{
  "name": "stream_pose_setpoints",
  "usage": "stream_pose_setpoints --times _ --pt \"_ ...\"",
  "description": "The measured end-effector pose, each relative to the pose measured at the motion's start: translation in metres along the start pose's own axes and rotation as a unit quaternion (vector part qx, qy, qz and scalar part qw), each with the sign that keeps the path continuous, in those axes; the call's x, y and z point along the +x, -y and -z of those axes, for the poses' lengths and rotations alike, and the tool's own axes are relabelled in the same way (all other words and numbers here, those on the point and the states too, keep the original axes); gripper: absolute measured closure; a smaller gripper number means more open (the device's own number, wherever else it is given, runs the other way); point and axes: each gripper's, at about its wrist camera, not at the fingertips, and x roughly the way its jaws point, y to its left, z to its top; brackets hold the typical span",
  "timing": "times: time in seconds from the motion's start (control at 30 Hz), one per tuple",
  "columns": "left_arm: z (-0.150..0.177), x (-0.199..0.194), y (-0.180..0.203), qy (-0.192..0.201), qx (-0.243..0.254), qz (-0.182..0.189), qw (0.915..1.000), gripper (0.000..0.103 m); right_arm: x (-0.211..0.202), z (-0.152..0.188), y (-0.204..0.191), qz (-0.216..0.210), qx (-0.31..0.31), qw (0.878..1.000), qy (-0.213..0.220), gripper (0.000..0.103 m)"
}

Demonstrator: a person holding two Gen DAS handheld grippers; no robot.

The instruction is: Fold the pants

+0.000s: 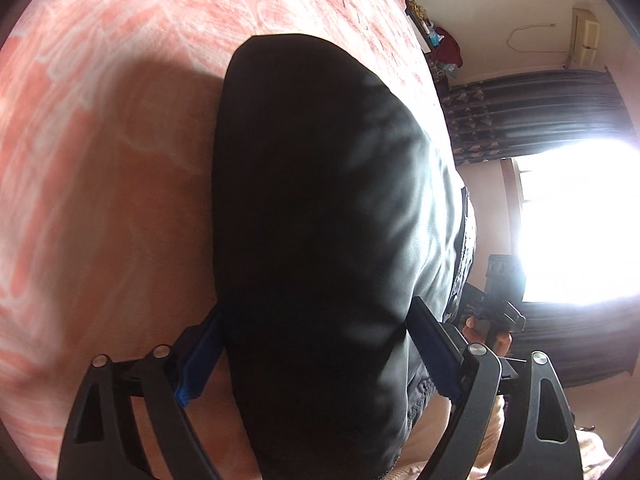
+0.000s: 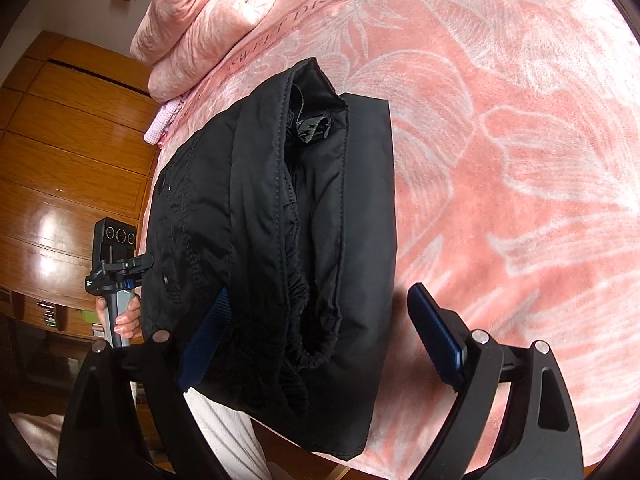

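Black pants (image 1: 320,200), folded into a compact bundle, lie on a pink flowered blanket (image 1: 100,120). My left gripper (image 1: 318,308) stands open and wide, with the near end of the bundle filling the space between its blue pads. In the right wrist view the pants (image 2: 260,200) show their elastic waistband and layered edges. My right gripper (image 2: 320,292) is open too. Its left finger (image 2: 208,340) lies over the cloth. Its right finger (image 2: 436,340) is clear of the pants, above the blanket (image 2: 500,120).
A rolled pink quilt (image 2: 208,12) sits at the far end of the bed. A wooden wardrobe (image 2: 60,140) stands beyond the bed's edge. A bright window (image 1: 580,220) and dark curtain (image 1: 532,112) are to one side. A hand (image 2: 124,320) grips the other tool's handle.
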Motion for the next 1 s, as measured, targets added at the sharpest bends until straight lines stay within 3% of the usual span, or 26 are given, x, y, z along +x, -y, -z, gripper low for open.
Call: stream_pose_setpoints --times 0.17,0.43,0.5,0.57,0.6,0.67,0.73,0.83,1.0 --pt "-0.006 0.018 -0.006 -0.018 -0.002 0.026 0.9995 0.008 0.011 0.0 0.01 -0.048 0.029 0.998 -0.017 0.012" --pt "-0.007 0.036 0.022 -0.01 0.026 -0.039 0.9989 0.003 0.02 -0.002 0.008 -0.071 0.028 0.997 -0.019 0.01" --pt "-0.011 0.032 0.022 -0.008 0.019 -0.036 0.9991 0.003 0.023 -0.005 0.006 -0.068 0.025 0.997 -0.019 0.012" --pt "-0.005 0.026 0.019 0.004 0.013 -0.038 0.9992 0.007 0.02 -0.004 0.004 -0.059 0.021 0.998 -0.014 0.026" --pt "-0.001 0.025 0.022 0.01 0.015 -0.043 0.9989 0.012 0.016 -0.003 0.003 -0.062 0.019 0.998 -0.008 0.032" --pt "0.01 0.021 0.035 0.024 0.026 -0.049 0.9982 0.025 0.006 -0.001 -0.003 -0.079 0.007 0.997 0.009 0.056" --pt "0.013 0.015 0.044 0.031 0.036 -0.051 0.9975 0.044 -0.002 0.002 -0.012 -0.072 -0.008 0.997 0.021 0.061" --pt "0.015 0.012 0.054 0.038 0.039 -0.06 0.9967 0.058 -0.013 0.004 -0.027 -0.065 -0.028 0.997 0.04 0.066" --pt "0.02 0.005 0.067 0.075 0.044 -0.032 0.9957 0.071 -0.035 -0.002 -0.05 -0.058 -0.065 0.994 0.071 0.068"
